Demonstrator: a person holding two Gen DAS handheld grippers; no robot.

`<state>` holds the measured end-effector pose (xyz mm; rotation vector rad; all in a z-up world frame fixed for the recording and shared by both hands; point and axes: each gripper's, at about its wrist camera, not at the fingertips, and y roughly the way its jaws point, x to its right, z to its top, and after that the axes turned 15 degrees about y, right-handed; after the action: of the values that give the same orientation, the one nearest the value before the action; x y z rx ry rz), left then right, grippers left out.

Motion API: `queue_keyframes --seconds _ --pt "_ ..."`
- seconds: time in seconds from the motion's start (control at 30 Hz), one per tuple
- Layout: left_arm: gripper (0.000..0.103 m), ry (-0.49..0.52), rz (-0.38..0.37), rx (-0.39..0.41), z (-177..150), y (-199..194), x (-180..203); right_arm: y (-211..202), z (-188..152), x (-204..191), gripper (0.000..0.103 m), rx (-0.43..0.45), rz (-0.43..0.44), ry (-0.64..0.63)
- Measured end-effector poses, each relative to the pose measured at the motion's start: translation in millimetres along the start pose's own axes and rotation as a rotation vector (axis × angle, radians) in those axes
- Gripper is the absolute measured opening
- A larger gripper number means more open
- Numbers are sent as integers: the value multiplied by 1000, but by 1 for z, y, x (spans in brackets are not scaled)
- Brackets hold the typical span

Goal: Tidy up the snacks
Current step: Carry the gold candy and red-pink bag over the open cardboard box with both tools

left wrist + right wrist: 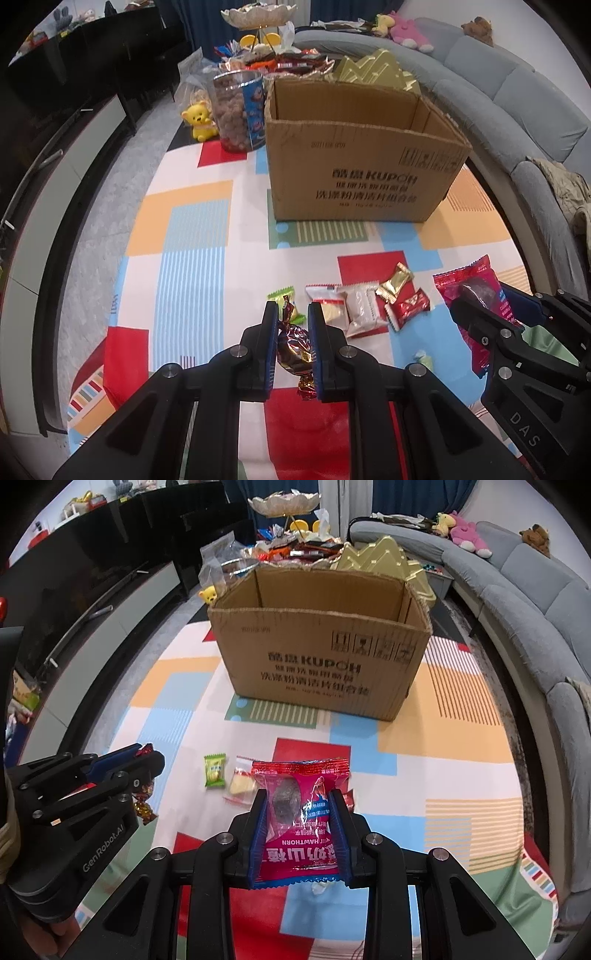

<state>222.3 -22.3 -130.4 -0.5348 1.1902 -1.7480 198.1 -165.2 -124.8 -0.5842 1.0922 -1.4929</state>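
Left gripper pinches a foil-wrapped candy – right gripper clamps a red hawthorn packet. Cardboard box stands open beyond

Both tongs are matte black plastic with angular, triangular cut-outs in their arms. Round silver pivot pins sit along the linkages. The left tongs carry blue pads on the inner faces of their fingers, and the right tongs match, with blue-edged fingers. White lettering reads "GenRobot.AI" on the left body and "DAS" on the right body.
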Motion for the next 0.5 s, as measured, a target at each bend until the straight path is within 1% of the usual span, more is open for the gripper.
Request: queue_keyframes --seconds 0.5 --pt "17 7 12 58 32 -19 3 -28 28 4 33 90 0 8"
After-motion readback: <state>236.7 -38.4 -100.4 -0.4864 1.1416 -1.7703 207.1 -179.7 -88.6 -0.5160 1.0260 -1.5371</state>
